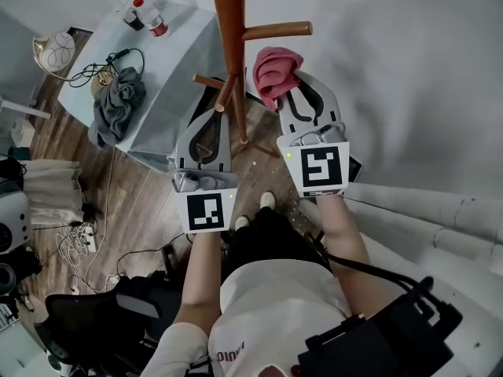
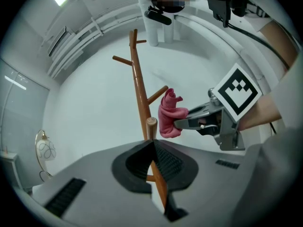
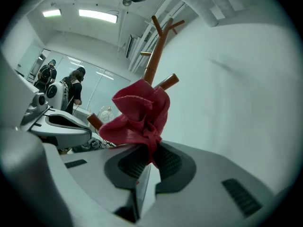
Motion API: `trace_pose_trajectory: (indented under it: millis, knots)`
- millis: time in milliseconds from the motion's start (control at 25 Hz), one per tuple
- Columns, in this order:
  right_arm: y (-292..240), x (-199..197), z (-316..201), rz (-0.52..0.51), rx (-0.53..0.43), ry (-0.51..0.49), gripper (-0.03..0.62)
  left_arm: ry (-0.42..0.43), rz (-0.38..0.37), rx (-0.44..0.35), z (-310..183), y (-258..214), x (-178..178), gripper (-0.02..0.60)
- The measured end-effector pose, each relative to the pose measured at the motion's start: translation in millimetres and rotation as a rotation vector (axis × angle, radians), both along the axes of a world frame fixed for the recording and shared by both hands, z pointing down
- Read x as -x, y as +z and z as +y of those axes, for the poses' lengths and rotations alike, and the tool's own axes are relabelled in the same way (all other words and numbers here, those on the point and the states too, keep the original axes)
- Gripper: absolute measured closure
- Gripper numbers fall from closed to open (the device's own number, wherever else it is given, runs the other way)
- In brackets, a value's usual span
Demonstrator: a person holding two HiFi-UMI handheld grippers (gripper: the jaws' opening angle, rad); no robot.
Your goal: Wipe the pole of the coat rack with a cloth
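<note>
The wooden coat rack pole (image 1: 231, 45) rises at centre, with pegs branching off it. My left gripper (image 1: 222, 104) is shut on a low peg (image 2: 151, 125) just left of the pole; the peg's rounded tip sticks out above the closed jaws. In the left gripper view the pole (image 2: 138, 86) stands right behind that peg. My right gripper (image 1: 289, 91) is shut on a bunched pink cloth (image 1: 274, 71), held just right of the pole and apart from it. The cloth (image 3: 140, 113) fills the middle of the right gripper view, with the pole (image 3: 155, 58) behind it.
A table (image 1: 181, 45) with a pale cover stands at back left, holding a grey garment (image 1: 118, 104), bottles (image 1: 151, 18) and cables. A white wall (image 1: 409, 69) is to the right. An office chair (image 1: 86, 320) sits at lower left. Two people (image 3: 61, 84) stand far off.
</note>
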State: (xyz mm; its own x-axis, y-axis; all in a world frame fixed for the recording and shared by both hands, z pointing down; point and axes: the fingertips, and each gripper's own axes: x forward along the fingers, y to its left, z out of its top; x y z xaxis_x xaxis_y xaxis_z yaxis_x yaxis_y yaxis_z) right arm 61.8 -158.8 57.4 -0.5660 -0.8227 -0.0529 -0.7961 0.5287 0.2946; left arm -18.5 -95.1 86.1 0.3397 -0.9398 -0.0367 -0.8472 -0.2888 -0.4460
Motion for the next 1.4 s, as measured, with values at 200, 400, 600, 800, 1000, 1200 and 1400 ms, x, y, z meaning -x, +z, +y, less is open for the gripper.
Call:
trace_pose_trajectory:
  millis: [200,400,600,800,1000,1200,1400]
  knots:
    - [1.5,8.2,-10.8,-0.023,-0.026,-0.028,0.546,-0.007,-0.019,0.021,-11.3,12.4,0.8,0.568]
    - [6.9,16.6,-13.5,-0.005,-0.031,-0.033,0.546,0.024,-0.018,0.052,-16.2,26.3,3.3,0.568]
    - [26.8,23.3,-14.6,0.141,-0.032,-0.032,0.546,0.064,-0.002,0.080,-21.4,42.5,7.2,0.568]
    - [39.6,27.1,-14.4,0.193,-0.036,-0.019,0.546,0.092,0.011,0.092,-21.7,57.4,9.3,0.568]
    - [35.1,29.8,-15.9,0.012,-0.058,0.022,0.546,0.117,0.021,0.105,-20.7,72.9,10.0,0.568]
    - [44.8,30.3,-16.0,-0.003,-0.053,0.038,0.546,0.138,0.008,0.089,-20.5,84.3,10.3,0.568]
    - [56.7,29.4,-16.9,0.036,-0.049,0.047,0.546,0.146,0.034,0.081,-26.7,90.9,11.2,0.568]
